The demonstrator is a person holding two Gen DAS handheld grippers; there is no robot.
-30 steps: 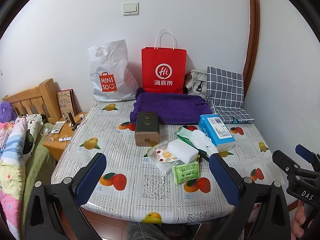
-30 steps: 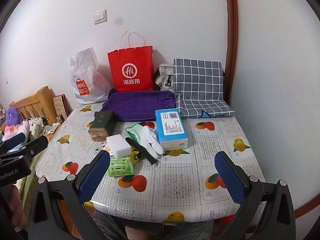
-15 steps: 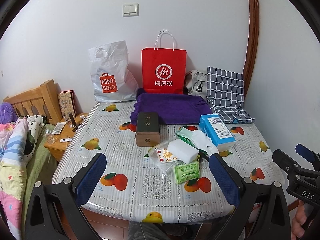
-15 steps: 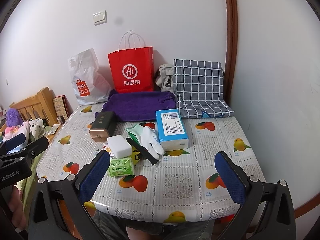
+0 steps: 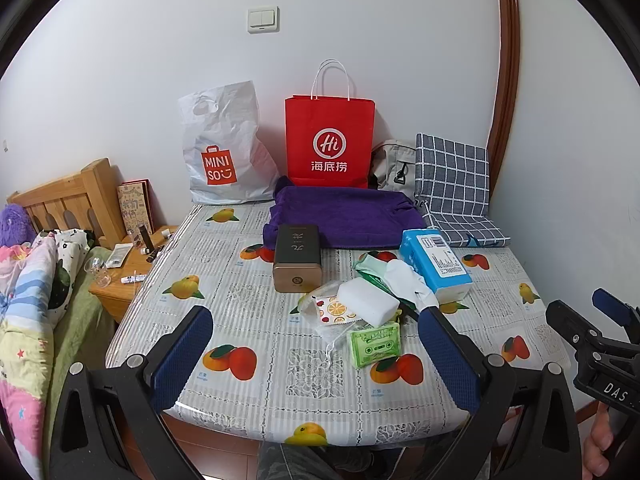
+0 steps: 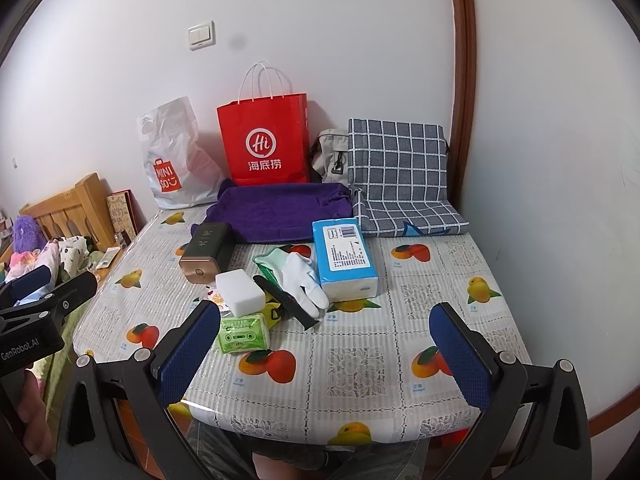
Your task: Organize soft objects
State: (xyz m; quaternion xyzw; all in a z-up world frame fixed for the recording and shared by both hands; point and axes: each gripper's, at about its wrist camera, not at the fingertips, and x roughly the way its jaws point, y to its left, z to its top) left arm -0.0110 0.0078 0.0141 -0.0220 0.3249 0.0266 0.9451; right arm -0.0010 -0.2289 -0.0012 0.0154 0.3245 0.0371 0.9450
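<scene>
A white sponge block [image 5: 368, 303] [image 6: 240, 291], a green tissue pack [image 5: 375, 341] [image 6: 243, 334], a white glove [image 5: 408, 282] [image 6: 305, 279] and a blue tissue pack [image 5: 435, 265] [image 6: 344, 257] lie clustered mid-table. A purple towel [image 5: 344, 216] [image 6: 280, 212] and a grey checked cushion [image 5: 452, 184] [image 6: 398, 172] sit at the back. My left gripper [image 5: 316, 340] hovers open over the front edge, short of the pile. My right gripper [image 6: 324, 340] is open too, over the front right of the table [image 6: 360, 368], with nothing between its fingers.
A dark tin box [image 5: 297, 256] stands beside the pile. A red paper bag [image 5: 330, 144], a white plastic bag [image 5: 226, 148] and a beige bag [image 5: 394, 168] lean on the back wall. A bed [image 5: 28, 280] and wooden nightstand [image 5: 120, 276] are left of the table.
Both views have crept slightly forward and up toward the table. Nothing on the table has moved and both grippers remain open.
</scene>
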